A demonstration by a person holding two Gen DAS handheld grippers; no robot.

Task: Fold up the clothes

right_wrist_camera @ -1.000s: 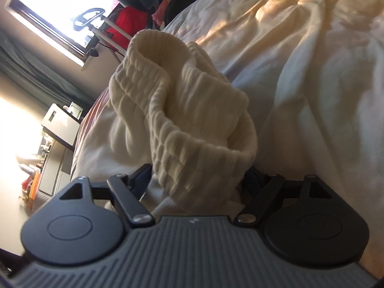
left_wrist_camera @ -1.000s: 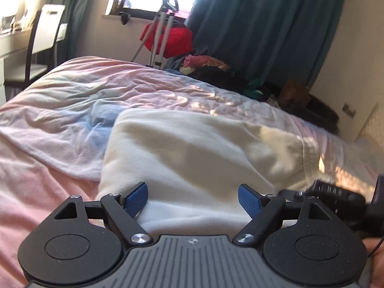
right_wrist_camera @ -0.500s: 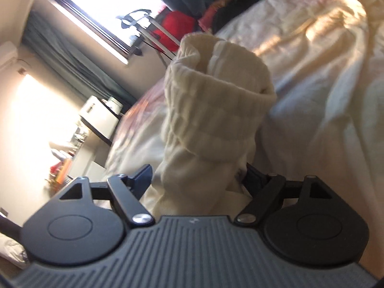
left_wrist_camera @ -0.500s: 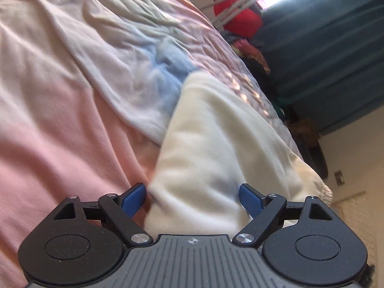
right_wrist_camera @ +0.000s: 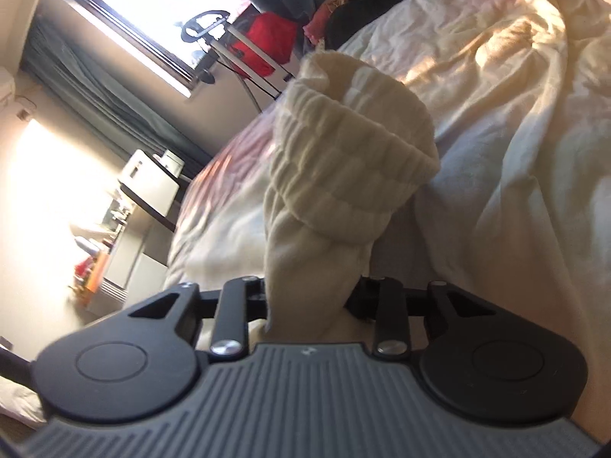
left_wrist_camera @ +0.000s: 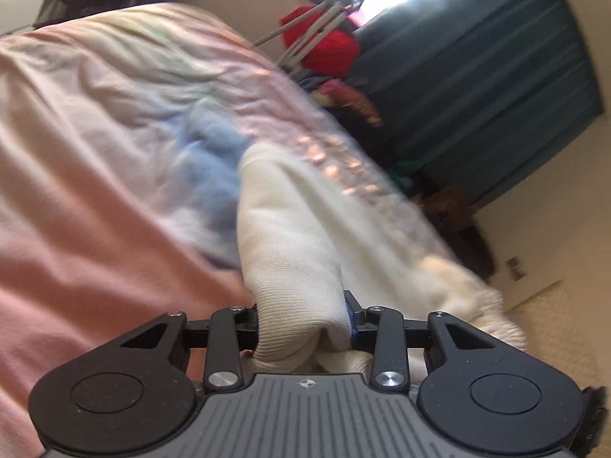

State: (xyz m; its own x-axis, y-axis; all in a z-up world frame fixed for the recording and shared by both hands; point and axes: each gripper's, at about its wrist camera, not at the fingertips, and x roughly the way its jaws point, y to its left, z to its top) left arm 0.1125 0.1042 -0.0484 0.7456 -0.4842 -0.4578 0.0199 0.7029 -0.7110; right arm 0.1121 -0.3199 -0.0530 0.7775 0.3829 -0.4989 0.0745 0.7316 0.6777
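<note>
A cream knit garment (left_wrist_camera: 305,229) lies on the bed over a pink and blue sheet (left_wrist_camera: 95,191). My left gripper (left_wrist_camera: 303,320) is shut on a bunched fold of the garment's near edge; the cloth fills the gap between the fingers. In the right wrist view my right gripper (right_wrist_camera: 311,297) is shut on the same cream garment (right_wrist_camera: 343,175) just below its ribbed band, which stands up in a loop above the fingers. The fingertips of both grippers are hidden by cloth.
Beyond the bed stand a red bag on a metal trolley (left_wrist_camera: 328,45), a pile of dark clothes (left_wrist_camera: 355,103) and teal curtains (left_wrist_camera: 496,76). A desk with small items (right_wrist_camera: 114,236) and a window (right_wrist_camera: 160,11) are to the left in the right wrist view.
My left gripper, open over the garment a second ago, has closed on its near edge. My right gripper has kept its hold and lifted the ribbed band more upright.
</note>
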